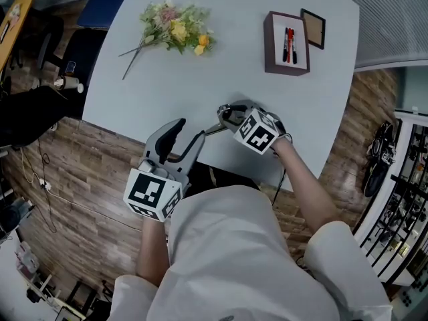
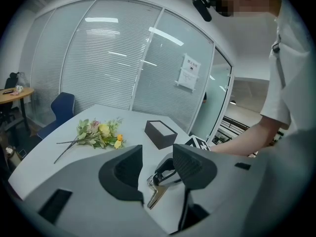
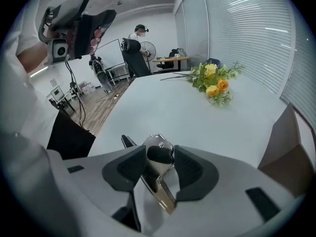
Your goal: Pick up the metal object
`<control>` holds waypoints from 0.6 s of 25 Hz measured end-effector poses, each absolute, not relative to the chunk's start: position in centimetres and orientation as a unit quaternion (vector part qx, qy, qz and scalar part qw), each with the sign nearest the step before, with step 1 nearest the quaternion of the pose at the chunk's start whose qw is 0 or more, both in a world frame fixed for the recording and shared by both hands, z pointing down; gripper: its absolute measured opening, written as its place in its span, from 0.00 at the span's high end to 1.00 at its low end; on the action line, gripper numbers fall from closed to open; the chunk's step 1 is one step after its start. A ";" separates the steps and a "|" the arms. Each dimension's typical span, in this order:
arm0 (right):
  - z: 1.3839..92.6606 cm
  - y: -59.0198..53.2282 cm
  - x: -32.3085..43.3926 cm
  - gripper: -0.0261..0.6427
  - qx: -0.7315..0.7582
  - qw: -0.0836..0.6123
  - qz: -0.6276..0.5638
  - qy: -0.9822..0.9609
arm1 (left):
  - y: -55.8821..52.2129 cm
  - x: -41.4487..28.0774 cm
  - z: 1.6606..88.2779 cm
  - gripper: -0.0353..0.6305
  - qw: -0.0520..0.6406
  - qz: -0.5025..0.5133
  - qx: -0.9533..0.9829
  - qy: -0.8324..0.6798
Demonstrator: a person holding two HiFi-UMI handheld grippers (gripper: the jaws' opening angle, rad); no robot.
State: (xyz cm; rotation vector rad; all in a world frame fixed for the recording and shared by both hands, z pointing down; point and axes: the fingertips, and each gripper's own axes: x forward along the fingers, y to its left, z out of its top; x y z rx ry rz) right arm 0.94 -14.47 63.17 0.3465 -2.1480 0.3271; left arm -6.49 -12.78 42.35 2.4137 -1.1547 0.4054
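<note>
Right gripper (image 1: 227, 118) (image 3: 158, 164): my jaws are nearly together, clamped on the metal object (image 1: 225, 115) (image 3: 157, 149). Both pads bear on its black upper part. Its chrome body shows above the pads, and a flat metal tongue hangs out below them toward 6 o'clock in the right gripper view.

The object sits over the near edge of the white table (image 1: 200, 79), just below centre in the head view. I cannot tell whether it is clear of the surface.

Right arm pose: my forearm (image 1: 302, 179) runs in from 5 o'clock and the gripper points toward 10 o'clock, roughly level.

Left gripper (image 1: 189, 134) (image 2: 157, 164): my jaws are apart, with a moderate gap and nothing gripped. In the left gripper view the metal object (image 2: 159, 190) appears through the gap, beyond the tips and not touching them.

Left arm pose: the gripper is held close to my body at 7 o'clock of the right gripper, tips pointing toward 1 o'clock.

Table contents:
- flowers (image 1: 175, 31) at 11 o'clock of the object, well apart
- a dark box (image 1: 286, 45) holding pens (image 1: 289, 44) at 1 o'clock
- a small picture frame (image 1: 313, 27) just beside the box
</note>
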 end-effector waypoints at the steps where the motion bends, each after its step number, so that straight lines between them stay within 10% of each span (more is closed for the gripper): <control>1: 63.2 -14.5 0.9 0.69 0.138 0.454 0.134 -0.870 | -12.8 -6.5 42.4 0.64 0.216 0.147 0.871 -0.417; 15: 63.6 -14.5 0.7 0.70 0.108 0.438 0.168 -0.877 | -13.3 -6.7 42.3 0.64 0.211 0.154 0.872 -0.413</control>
